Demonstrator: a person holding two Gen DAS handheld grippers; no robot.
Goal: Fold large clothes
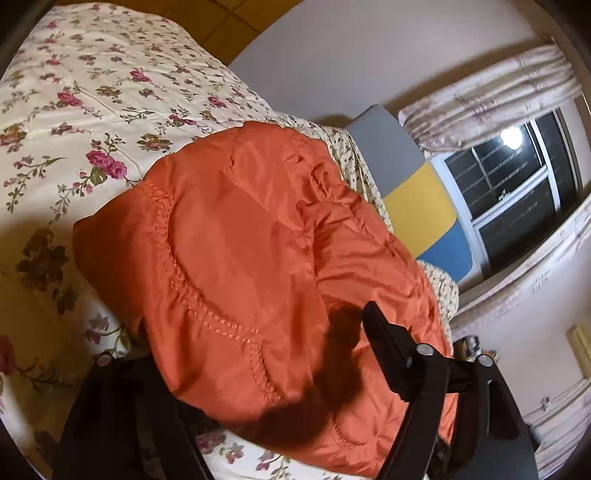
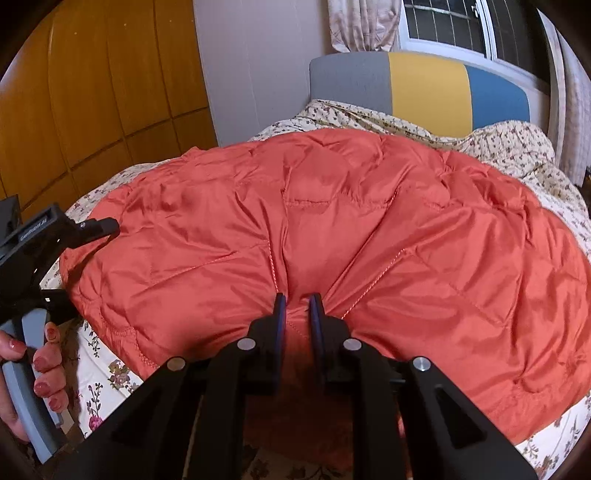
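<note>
Right wrist view shows the right tool (image 2: 298, 301) with its two blue-padded fingers (image 2: 279, 314) drawn close together, clenched on a pinch of the orange quilted jacket (image 2: 369, 236) near the garment's near edge; the fabric puckers and gathers toward the pads. From that pinch the jacket spreads wide across the bed (image 2: 110, 373), its stitched seams fanning away toward the far side, and it covers most of the flowered bedspread, reaching close to the pillow end. At the jacket's left edge the left tool (image 2: 55, 266) sits with one black finger lying over the orange cloth and the other lower, beside the edge; a hand (image 2: 40, 358) with painted nails wraps its grey handle.

Left wrist view shows the left tool (image 1: 236, 343) released, its fingers (image 1: 384, 339) standing wide apart. The jacket's edge bulges up between them, and I cannot tell whether either pad touches it. The jacket (image 1: 240, 236) lies bunched along the bed's right edge, with bare flowered bedspread (image 1: 74, 110) stretching to the left.

Beyond the bed stands a headboard (image 2: 424, 85) in grey, yellow and blue panels, with a window (image 2: 443, 22) and pale curtains (image 2: 358, 26) above it, and a wooden wardrobe (image 2: 92, 92) at the far left.
</note>
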